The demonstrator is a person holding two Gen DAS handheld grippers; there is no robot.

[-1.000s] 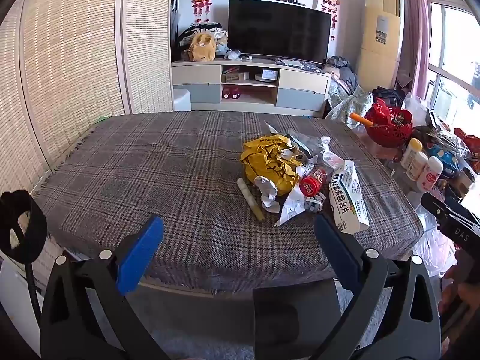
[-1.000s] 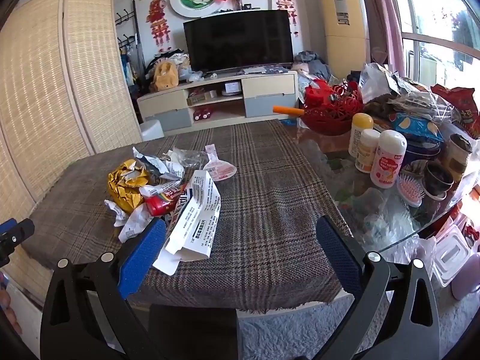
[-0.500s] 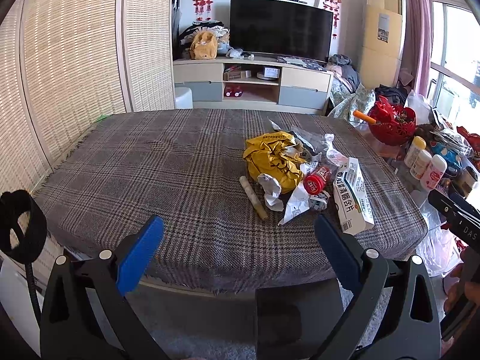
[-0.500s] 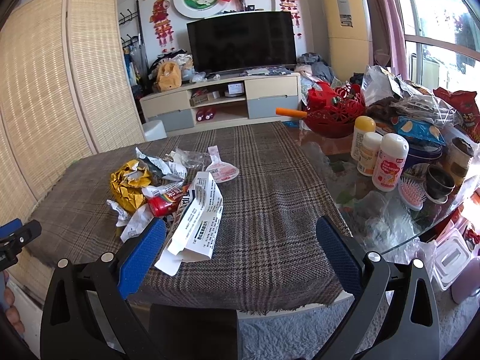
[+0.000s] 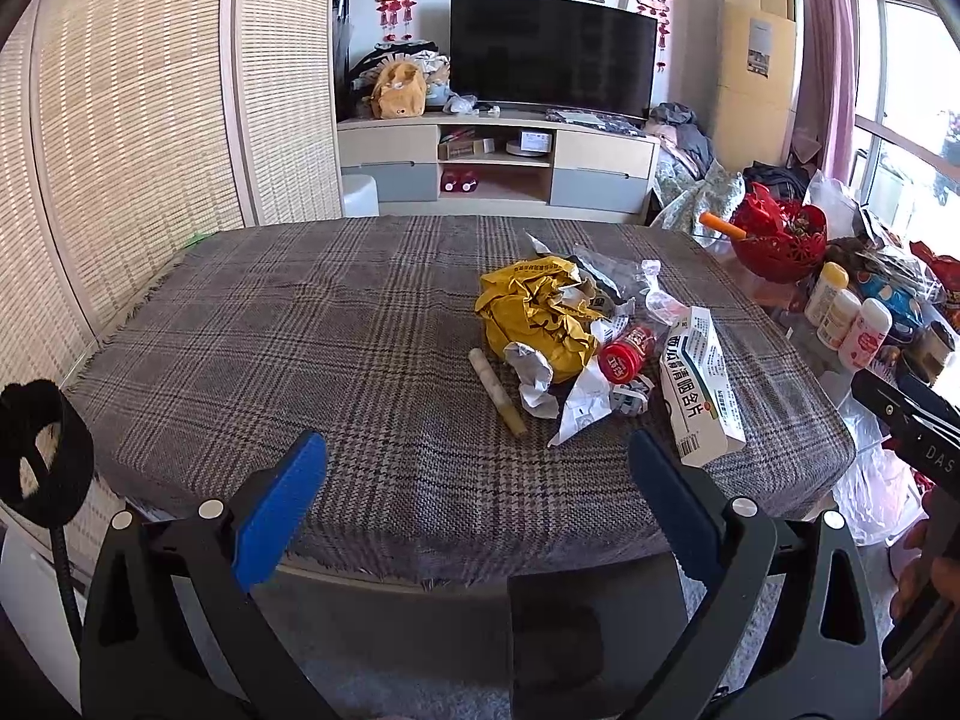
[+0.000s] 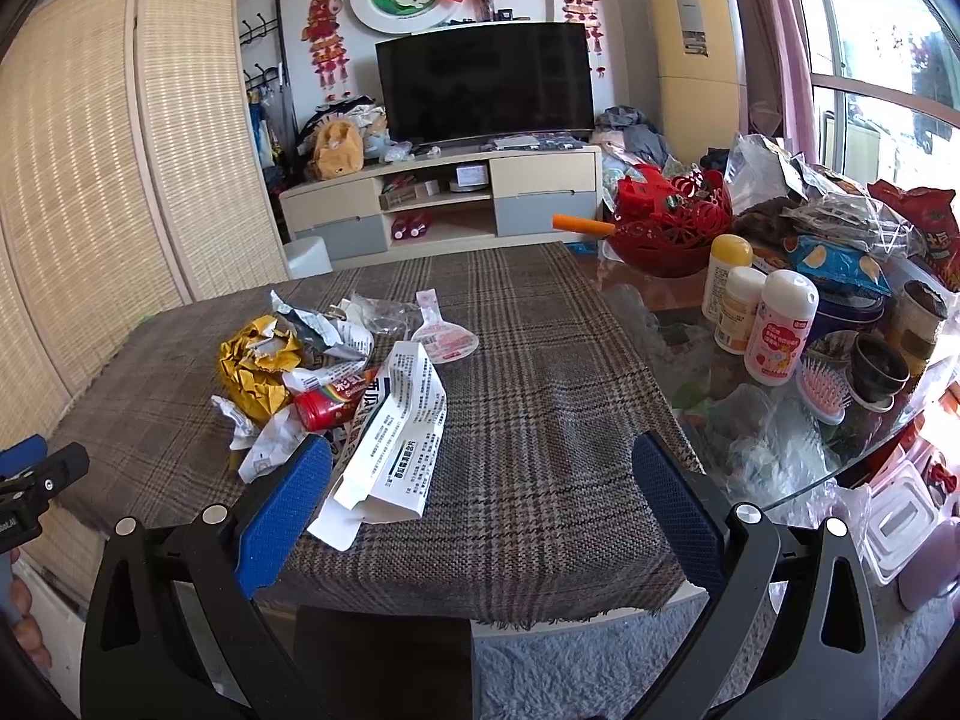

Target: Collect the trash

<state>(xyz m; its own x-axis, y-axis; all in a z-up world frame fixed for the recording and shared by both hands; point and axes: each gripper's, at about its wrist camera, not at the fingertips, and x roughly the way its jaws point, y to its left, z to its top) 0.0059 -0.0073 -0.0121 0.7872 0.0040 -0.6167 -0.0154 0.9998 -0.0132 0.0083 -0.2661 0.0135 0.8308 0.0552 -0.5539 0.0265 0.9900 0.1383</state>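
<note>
A pile of trash lies on the plaid tablecloth [image 5: 300, 348]: a crumpled yellow bag [image 5: 534, 318], a red can [image 5: 624, 354], a flattened white box [image 5: 699, 384], crumpled paper [image 5: 534, 378] and a beige stick [image 5: 498, 390]. The right wrist view shows the same yellow bag [image 6: 258, 366], red can [image 6: 336, 402] and white box [image 6: 402, 420]. My left gripper [image 5: 477, 474] is open and empty, at the table's near edge, short of the pile. My right gripper [image 6: 480, 480] is open and empty, its left finger beside the white box.
A glass table to the right holds a red basket [image 6: 672, 222], bottles [image 6: 774, 330], snack bags [image 6: 840, 258] and a pink brush [image 6: 825, 384]. A TV stand [image 5: 498, 162] is behind. Woven screens [image 5: 132, 138] stand at left. Plastic containers [image 6: 900, 516] sit on the floor.
Both grippers have drifted slightly; the trash pile sits a little farther and more to the right in each view. Both stay open and empty.
</note>
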